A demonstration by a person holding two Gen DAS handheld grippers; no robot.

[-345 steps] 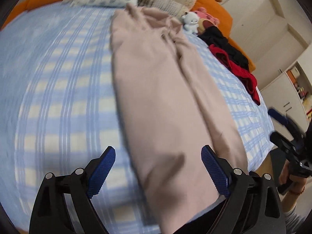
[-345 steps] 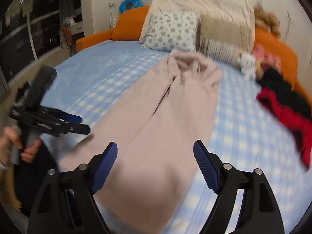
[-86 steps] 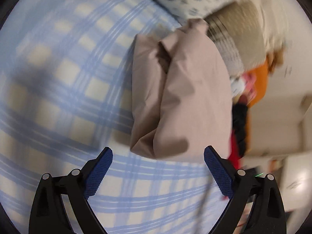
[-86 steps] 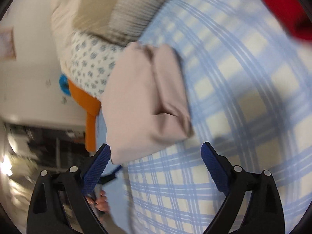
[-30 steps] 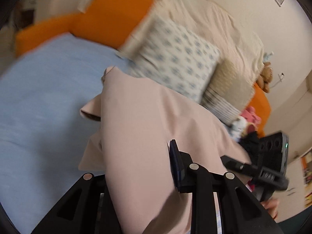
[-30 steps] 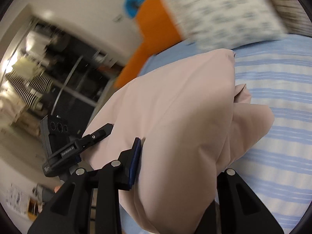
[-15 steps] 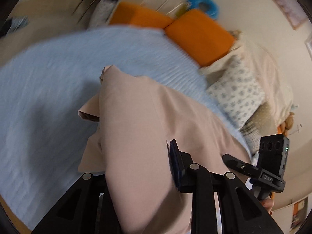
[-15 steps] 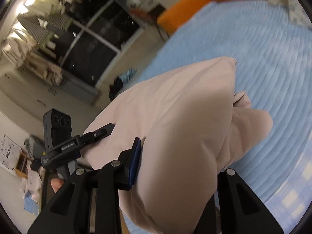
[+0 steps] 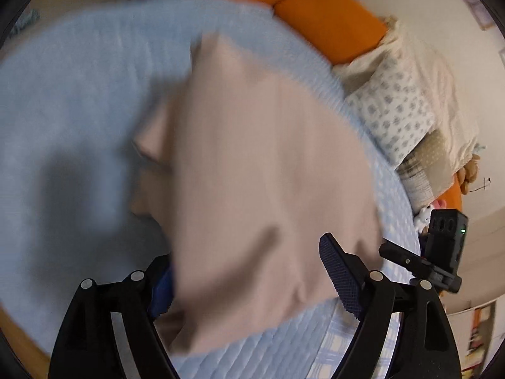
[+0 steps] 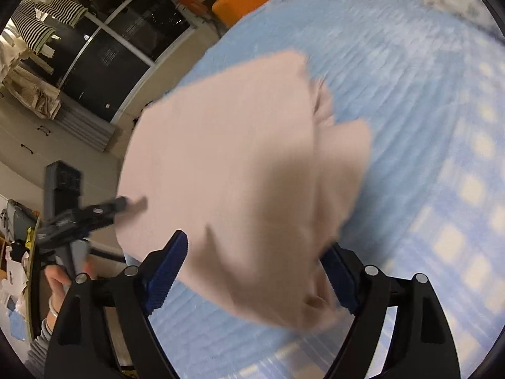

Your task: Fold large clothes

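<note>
The folded pale pink garment (image 9: pixel 252 170) lies blurred on the plain light blue part of the bed cover (image 9: pixel 63 94). My left gripper (image 9: pixel 249 281) is open, its jaws spread around the bundle's near edge. In the right wrist view the same garment (image 10: pixel 240 170) sits between the spread jaws of my open right gripper (image 10: pixel 252 271). The right gripper's body (image 9: pixel 442 246) shows at the right of the left wrist view; the left gripper's body (image 10: pixel 72 208) shows at the left of the right wrist view.
Orange bolsters (image 9: pixel 328 15) and patterned pillows (image 9: pixel 397 110) line the bed's far side. The checked blue sheet (image 10: pixel 467 221) lies to the right. A dark glass door (image 10: pixel 116 50) and the bed edge are to the left in the right wrist view.
Both grippers were shut on the pink bundle and carried it toward the plain blue end of the bed. Now both have opened and the bundle rests on the cover.
</note>
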